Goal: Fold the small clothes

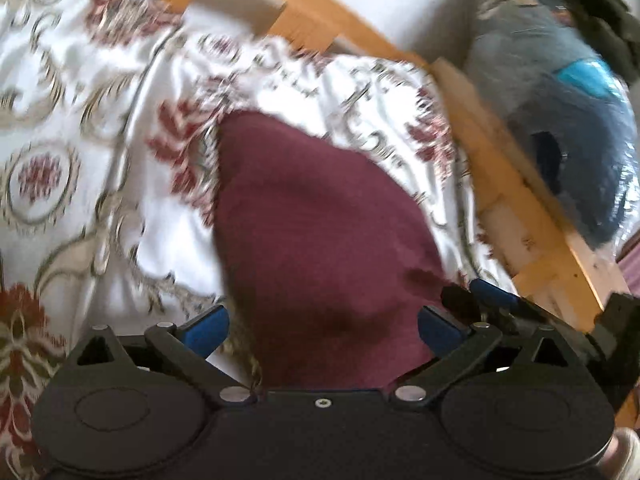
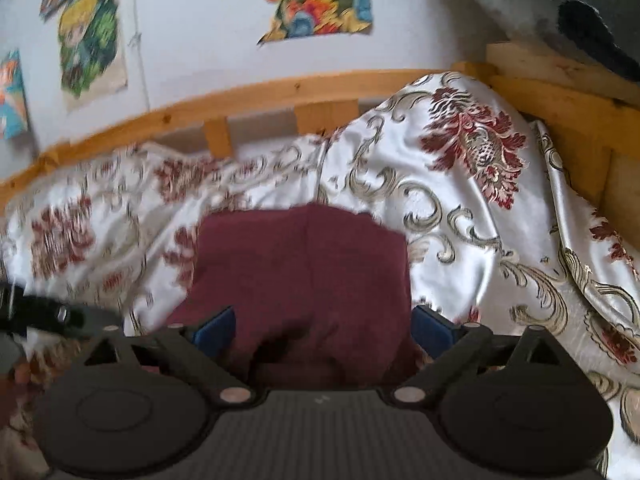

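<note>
Floral bedspread (image 2: 460, 216), wooden rail (image 2: 248, 100) behind; maroon garment (image 2: 304, 272) between spread left gripper (image 1: 322, 330), right gripper (image 2: 322, 330).

The right claw (image 2: 322, 330) stands wide, its blue pads (image 2: 214, 330) on either side of a maroon cloth (image 2: 304, 272) without pressing it. The cloth lies folded on a white bedspread (image 2: 452, 216) patterned with red flowers and grey scrolls (the left part is blurred). A wooden bed rail (image 2: 248, 96) runs from 9 o'clock toward 2 o'clock. Colourful pictures (image 2: 320, 0) hang on the pale wall at 12 o'clock. At 9 o'clock a black object (image 2: 44, 314) shows, too blurred to tell.
</note>
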{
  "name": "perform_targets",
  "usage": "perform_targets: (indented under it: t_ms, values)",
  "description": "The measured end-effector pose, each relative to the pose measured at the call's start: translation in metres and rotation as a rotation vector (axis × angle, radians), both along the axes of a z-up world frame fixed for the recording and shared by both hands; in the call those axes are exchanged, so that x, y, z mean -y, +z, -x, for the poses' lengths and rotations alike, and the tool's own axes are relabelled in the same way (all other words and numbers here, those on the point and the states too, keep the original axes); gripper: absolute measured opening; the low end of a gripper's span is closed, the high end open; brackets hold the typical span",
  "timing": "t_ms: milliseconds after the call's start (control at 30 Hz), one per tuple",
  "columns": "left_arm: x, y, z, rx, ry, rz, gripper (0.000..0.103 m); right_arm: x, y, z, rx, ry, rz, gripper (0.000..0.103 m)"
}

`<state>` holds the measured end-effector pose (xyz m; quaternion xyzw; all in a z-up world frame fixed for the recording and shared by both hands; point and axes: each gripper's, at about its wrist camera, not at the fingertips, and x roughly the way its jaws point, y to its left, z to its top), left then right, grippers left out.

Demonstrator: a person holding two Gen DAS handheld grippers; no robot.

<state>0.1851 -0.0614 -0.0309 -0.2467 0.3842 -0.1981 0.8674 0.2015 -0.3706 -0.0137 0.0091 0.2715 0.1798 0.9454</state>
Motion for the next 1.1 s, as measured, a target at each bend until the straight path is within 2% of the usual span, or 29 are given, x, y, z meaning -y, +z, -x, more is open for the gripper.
perform_targets:
  t_ms: [100,167,333,567,700,833,1100]
  values:
    - [0.003,-0.008,-0.003,-0.039,-0.013,-0.040,0.101,-0.008,-0.011,0.010,0.017,-0.019,0.106,0.103]
    - [0.009,-0.015,-0.005,-0.066,-0.035,-0.079,0.102,-0.010,-0.020,0.014,0.001,-0.038,0.141,0.103]
    - [0.012,-0.030,-0.002,-0.096,-0.055,-0.068,0.102,-0.011,-0.041,0.023,-0.024,-0.055,0.190,0.103]
    - [0.016,-0.032,0.001,-0.079,-0.061,-0.093,0.102,-0.004,-0.047,0.026,-0.028,-0.065,0.151,0.103]
    - [0.014,-0.033,0.000,-0.084,-0.057,-0.081,0.102,0.008,-0.024,0.028,0.082,-0.066,0.091,0.103]
    - [0.018,-0.034,0.002,-0.067,-0.060,-0.099,0.102,0.014,-0.007,0.001,0.087,-0.081,0.079,0.103]
    - [0.023,-0.035,0.006,-0.034,-0.055,-0.120,0.103,0.011,-0.010,-0.084,-0.074,-0.004,-0.006,0.103]
